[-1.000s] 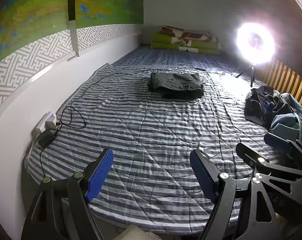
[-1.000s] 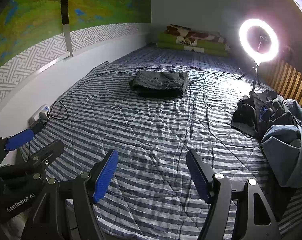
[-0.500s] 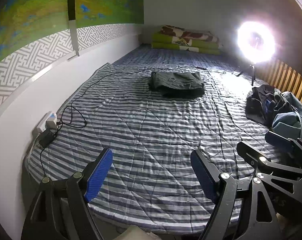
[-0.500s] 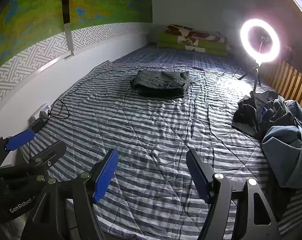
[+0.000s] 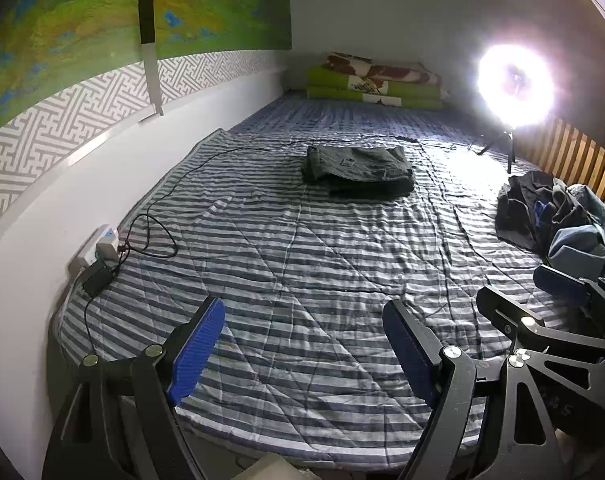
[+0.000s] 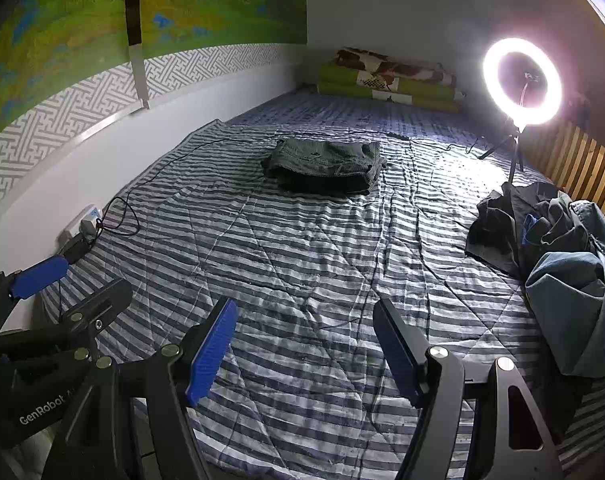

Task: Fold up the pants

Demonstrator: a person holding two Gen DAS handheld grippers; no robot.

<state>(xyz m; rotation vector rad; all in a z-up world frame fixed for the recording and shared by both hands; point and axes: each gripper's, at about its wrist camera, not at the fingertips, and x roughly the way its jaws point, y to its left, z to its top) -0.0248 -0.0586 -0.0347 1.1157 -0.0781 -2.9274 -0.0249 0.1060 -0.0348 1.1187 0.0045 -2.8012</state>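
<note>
Room dim overall; main source is ring light (image 6: pixel 522 82) at far right, blown out to a solid white disc with halo in left wrist view (image 5: pixel 516 86), resolved as a ring in right wrist view. Glare patch on striped quilt (image 6: pixel 302 280) beneath it. Strong fisheye bending at edges, dark corners. Focus sharp, no motion blur

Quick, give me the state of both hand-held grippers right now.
Left hand-held gripper: open, nothing between its fingers, above the striped bed cover.
Right hand-held gripper: open, holding nothing, also above the cover.
</note>
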